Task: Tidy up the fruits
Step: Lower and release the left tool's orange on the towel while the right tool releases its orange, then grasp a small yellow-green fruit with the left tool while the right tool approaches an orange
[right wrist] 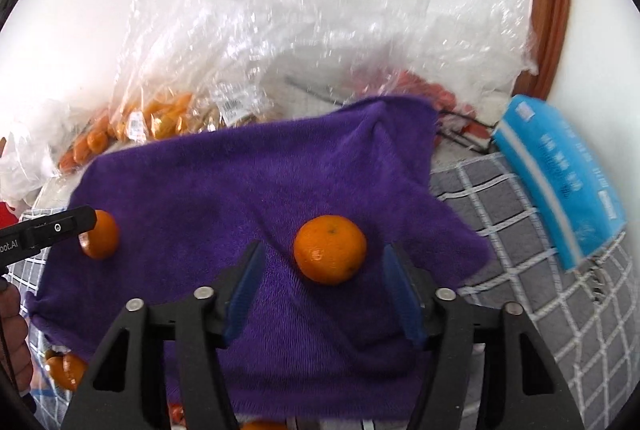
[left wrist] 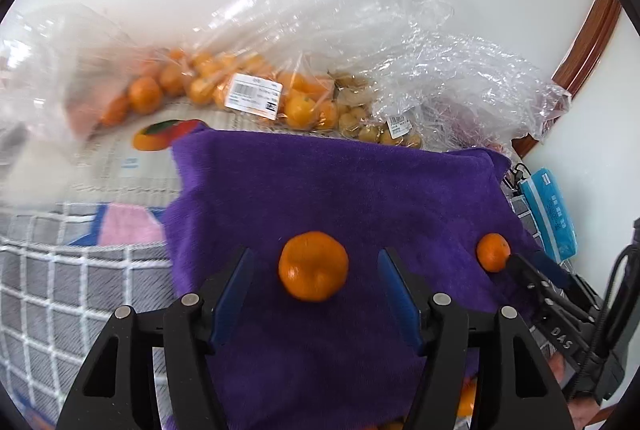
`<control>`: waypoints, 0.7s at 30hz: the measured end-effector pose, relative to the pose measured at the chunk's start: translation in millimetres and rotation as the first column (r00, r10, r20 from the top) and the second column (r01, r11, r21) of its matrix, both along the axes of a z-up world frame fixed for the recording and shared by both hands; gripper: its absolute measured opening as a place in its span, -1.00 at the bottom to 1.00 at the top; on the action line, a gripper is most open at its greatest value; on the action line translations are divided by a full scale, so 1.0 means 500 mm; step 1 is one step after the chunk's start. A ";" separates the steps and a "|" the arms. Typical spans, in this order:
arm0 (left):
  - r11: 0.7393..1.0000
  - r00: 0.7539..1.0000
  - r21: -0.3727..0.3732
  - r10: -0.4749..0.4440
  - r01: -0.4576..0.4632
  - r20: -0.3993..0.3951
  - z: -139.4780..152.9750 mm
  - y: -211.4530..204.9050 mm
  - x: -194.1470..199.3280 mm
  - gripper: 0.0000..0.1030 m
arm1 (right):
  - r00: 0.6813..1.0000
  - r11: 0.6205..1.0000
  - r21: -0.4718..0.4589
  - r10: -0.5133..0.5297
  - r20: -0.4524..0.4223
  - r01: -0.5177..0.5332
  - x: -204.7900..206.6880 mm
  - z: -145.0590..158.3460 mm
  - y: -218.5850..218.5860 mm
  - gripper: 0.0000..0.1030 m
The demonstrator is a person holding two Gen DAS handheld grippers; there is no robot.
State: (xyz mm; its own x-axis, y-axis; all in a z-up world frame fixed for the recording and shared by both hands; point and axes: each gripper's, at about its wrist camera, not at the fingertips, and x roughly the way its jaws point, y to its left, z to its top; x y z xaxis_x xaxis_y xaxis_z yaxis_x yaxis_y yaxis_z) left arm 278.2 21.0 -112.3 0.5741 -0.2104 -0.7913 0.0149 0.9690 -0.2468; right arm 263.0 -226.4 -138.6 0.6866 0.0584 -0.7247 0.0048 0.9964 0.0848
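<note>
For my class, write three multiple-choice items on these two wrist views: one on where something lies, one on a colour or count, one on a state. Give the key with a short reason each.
1. Where does the mandarin in front of the left gripper lie?
A. inside a plastic bag
B. on the purple towel
C. on the checked grey cloth

2. How many mandarins lie on top of the towel?
A. one
B. two
C. five

3. How does the right gripper stand towards its mandarin?
A. open, pads clear of the fruit
B. shut on the fruit
C. lifting the fruit off the towel

Key:
1 B: purple pile shows all round the fruit.
2 B: each view shows one fruit by its own gripper and a second mandarin beside the other gripper.
3 A: towel shows between each blue pad and the fruit.
</note>
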 end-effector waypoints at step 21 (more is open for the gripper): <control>0.990 0.972 0.045 0.121 -0.132 0.201 0.148 0.050 -0.318 0.21 | 0.993 0.998 -0.051 -0.039 0.115 0.045 -0.314 0.147 0.010 0.23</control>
State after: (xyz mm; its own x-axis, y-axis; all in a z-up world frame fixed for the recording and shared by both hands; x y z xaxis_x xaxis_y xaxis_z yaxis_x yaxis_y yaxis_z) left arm 119.5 46.2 -38.3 0.7389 -0.0836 -0.6686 -0.0660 0.9785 -0.1952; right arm 106.0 -221.2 -65.3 0.7657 -0.0087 -0.6432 0.0398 0.9986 0.0339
